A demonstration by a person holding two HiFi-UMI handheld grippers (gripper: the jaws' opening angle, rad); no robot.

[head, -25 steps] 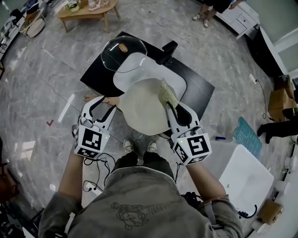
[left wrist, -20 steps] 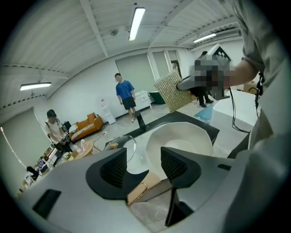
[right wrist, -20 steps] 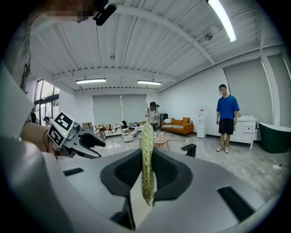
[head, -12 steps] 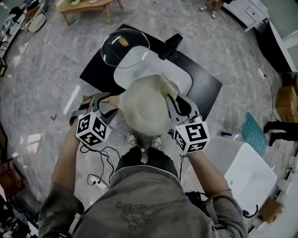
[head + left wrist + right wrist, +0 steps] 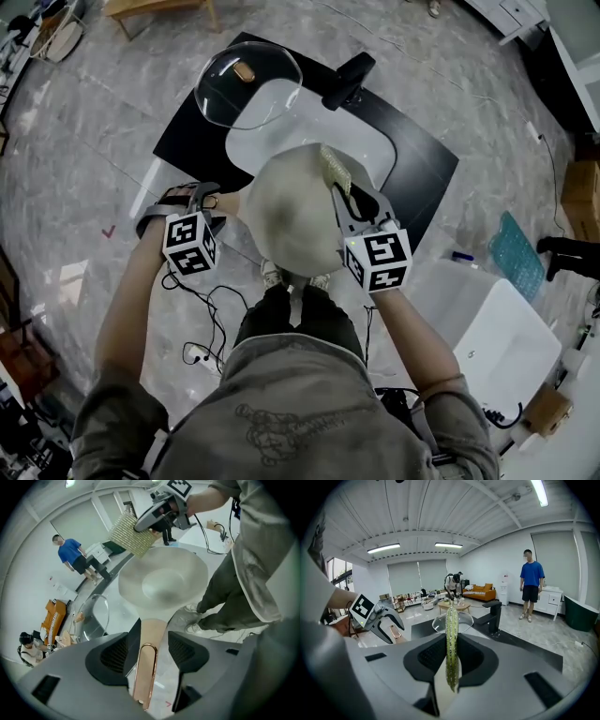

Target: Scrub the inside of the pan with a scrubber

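Observation:
A cream pan (image 5: 292,211) hangs over the near edge of the white sink (image 5: 267,141). Its tan handle (image 5: 229,202) with a copper loop (image 5: 146,672) lies between the jaws of my left gripper (image 5: 202,202). These jaws stand wide, and floor shows between the handle and the right pad, so nothing presses on it. My right gripper (image 5: 349,202) is shut on a yellow-green mesh scrubber (image 5: 335,171). The scrubber rests at the pan's far rim (image 5: 154,550). In the right gripper view the scrubber (image 5: 451,634) shows edge-on between the pads.
The sink is set in a black counter (image 5: 422,178) with a black faucet (image 5: 349,80) and a glass lid (image 5: 248,84) at its far side. A white tub (image 5: 497,347) stands at the right. Cables (image 5: 202,300) lie on the floor. A person in blue (image 5: 530,585) stands beyond.
My left gripper has turned and drawn in closer to the pan, with the handle still between its jaws. The right gripper keeps the scrubber at the pan's far rim.

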